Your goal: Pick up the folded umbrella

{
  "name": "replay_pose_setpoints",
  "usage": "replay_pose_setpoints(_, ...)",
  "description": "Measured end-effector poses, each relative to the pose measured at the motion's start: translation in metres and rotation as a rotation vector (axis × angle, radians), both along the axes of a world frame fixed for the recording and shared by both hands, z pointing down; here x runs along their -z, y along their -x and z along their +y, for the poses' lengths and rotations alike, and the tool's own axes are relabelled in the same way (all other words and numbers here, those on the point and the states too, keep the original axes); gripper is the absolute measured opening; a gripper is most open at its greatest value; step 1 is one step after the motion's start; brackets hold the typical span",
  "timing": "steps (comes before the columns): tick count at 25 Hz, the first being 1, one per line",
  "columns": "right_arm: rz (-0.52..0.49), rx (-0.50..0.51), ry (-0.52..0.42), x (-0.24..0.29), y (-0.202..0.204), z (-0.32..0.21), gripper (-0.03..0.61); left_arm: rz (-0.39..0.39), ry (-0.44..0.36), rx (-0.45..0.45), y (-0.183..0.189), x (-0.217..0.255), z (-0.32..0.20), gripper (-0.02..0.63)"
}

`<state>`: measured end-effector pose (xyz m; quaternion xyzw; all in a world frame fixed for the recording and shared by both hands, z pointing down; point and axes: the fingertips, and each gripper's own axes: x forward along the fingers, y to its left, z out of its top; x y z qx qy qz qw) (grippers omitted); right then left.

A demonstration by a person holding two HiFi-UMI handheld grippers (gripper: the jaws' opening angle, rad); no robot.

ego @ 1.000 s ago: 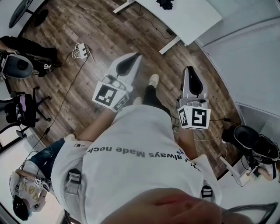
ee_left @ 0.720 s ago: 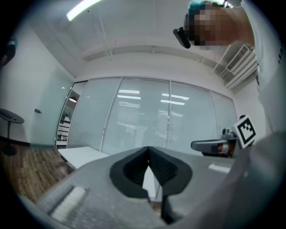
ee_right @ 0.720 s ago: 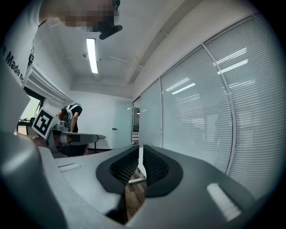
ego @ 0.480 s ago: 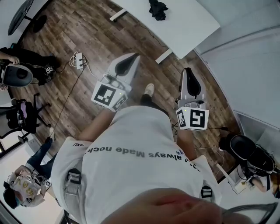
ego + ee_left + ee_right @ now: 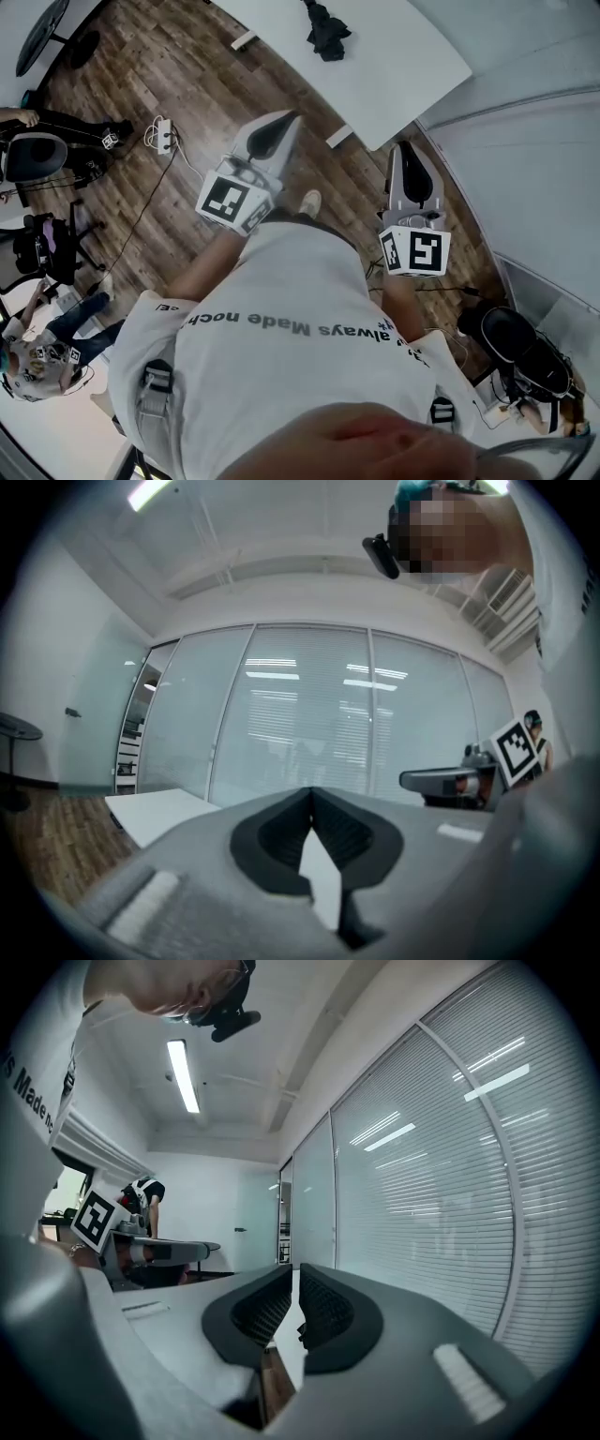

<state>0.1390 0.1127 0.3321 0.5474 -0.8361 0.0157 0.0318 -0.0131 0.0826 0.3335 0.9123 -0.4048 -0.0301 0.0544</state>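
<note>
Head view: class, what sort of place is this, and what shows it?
Probably an office: a white table on a wood-plank floor, an office chair at the left, and a glass partition wall with blinds behind it.

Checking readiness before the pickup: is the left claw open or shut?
Shut. In its own view the left claw has its jaws meeting at the tip, with nothing between them.

Black folded umbrella: too small and dark for detail. White tabletop: cut off by the top edge. Wearer's white T-shirt hides the forearms and most of the brown wooden floor beneath.
</note>
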Motion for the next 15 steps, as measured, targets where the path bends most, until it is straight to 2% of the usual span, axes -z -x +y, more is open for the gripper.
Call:
replay_pose_setpoints(6,-0.008,0.010,0.021,-0.010,-0.012,-0.026,0.023,-0.004,0.019,0.010,-0.009,-0.011,-0.026,0.002)
replay_pose_setpoints(15,0.002,0.007,0.034,-0.020,0.003,-0.118,0.021,0.001,0.036,0.002,0.002,-0.026,-0.118,0.002)
